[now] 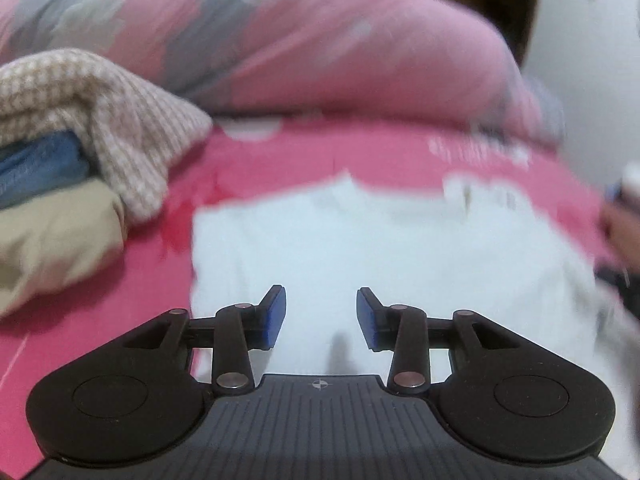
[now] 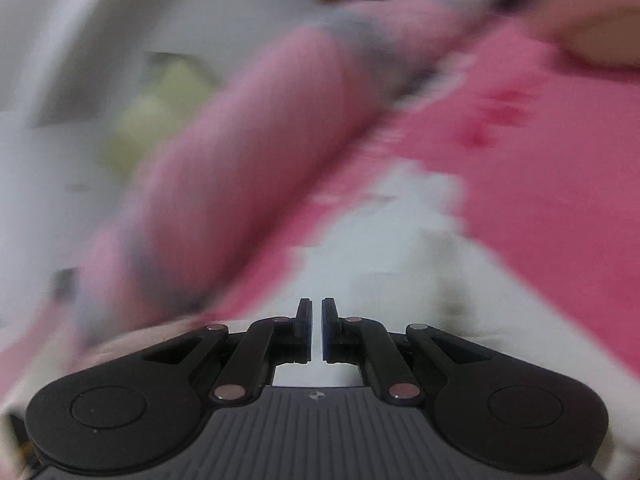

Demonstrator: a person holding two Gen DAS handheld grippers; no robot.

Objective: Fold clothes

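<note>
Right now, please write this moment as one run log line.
left tool: open, empty, over white garment | right tool: nearly shut, grip unclear | pink sheet underneath

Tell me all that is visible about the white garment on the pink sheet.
The white garment is a plain, soft-looking cloth, lying flat on the pink sheet. Its far edge looks uneven; blur hides seams and details, so its type is unclear. The open left gripper is just above its near part, with nothing between the fingers. In the right wrist view it lies under the almost closed right gripper. The folded pile stays apart from it.
</note>
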